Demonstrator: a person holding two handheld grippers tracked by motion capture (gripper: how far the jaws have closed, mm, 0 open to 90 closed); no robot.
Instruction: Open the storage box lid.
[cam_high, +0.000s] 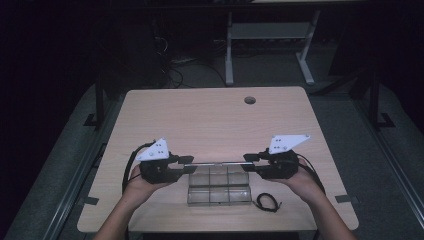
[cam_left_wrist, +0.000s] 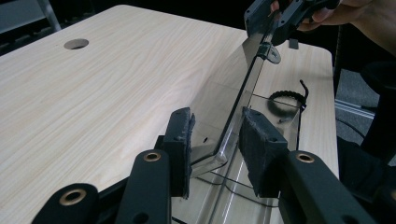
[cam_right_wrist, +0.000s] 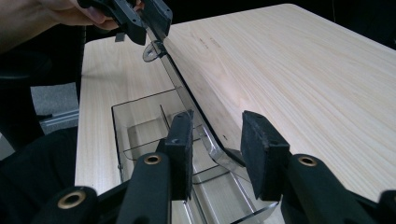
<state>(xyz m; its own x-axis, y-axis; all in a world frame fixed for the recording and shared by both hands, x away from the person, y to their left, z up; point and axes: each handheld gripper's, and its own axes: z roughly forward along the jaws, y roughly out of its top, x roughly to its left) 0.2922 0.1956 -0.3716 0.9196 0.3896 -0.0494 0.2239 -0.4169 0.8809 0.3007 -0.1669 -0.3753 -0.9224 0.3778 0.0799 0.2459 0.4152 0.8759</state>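
Nearest the high camera, the person's forearms come in from the bottom edge, one hand on each gripper. At the left, the left gripper (cam_high: 187, 165) stands with its jaws set narrow, one on each side of the left corner of a clear lid (cam_high: 218, 163); in the left gripper view the foam pads (cam_left_wrist: 186, 144) sit close to the plastic, but whether they press it cannot be told. Between the two grippers lies a clear compartment box (cam_high: 218, 188) on the near part of the wooden table (cam_high: 210, 117), with the lid raised along the box's far edge and the compartments open below it. At the right, the right gripper (cam_high: 250, 160) brackets the lid's other corner in the same narrow stance, a visible gap showing between its right pad (cam_right_wrist: 257, 149) and the plastic. A small black cord loop (cam_high: 266, 202) lies just beside the box's right end.

The step in hand looks like swinging the lid on its hinge. Doing it well probably means pinching both corners evenly, moving the two hands together so the thin lid does not twist, and keeping the base from sliding.
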